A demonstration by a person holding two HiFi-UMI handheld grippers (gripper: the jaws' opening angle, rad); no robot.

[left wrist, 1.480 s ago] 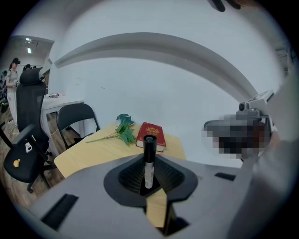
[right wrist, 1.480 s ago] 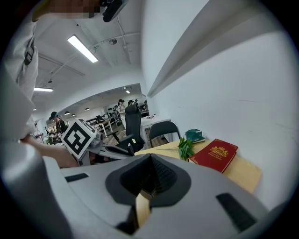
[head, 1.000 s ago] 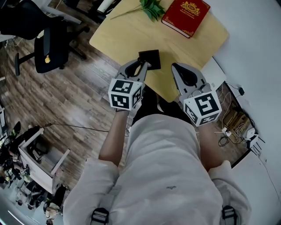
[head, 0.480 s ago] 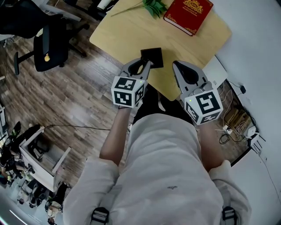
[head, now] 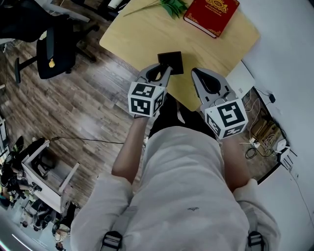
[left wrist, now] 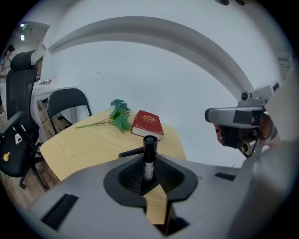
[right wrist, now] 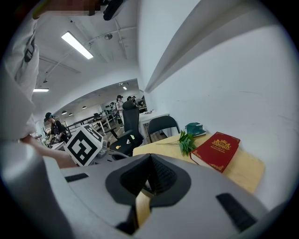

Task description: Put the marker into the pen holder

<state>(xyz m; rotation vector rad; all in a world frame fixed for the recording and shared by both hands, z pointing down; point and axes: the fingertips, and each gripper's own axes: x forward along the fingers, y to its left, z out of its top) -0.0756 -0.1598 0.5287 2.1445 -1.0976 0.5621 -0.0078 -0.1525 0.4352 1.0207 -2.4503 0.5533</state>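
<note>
In the left gripper view a black marker (left wrist: 149, 156) with a white label stands upright between the jaws, and my left gripper (left wrist: 149, 176) is shut on it. From the head view that left gripper (head: 164, 71) hovers at the near edge of the wooden table (head: 142, 34), its tips right beside the black square pen holder (head: 171, 62). The marker is hidden there by the jaws. A dark edge of the pen holder (left wrist: 131, 152) shows just behind the marker. My right gripper (head: 199, 74) hangs over the table edge to the right, jaws shut with nothing in them (right wrist: 147, 179).
A red book (head: 212, 13) lies at the table's far right corner, a green leafy sprig (head: 171, 6) to its left. A black office chair (head: 54, 49) stands on the wood floor at the left. A white wall and cables (head: 260, 132) are at the right.
My left gripper has edged slightly forward and right, closer to the pen holder, still holding the marker. The right gripper has barely moved.
</note>
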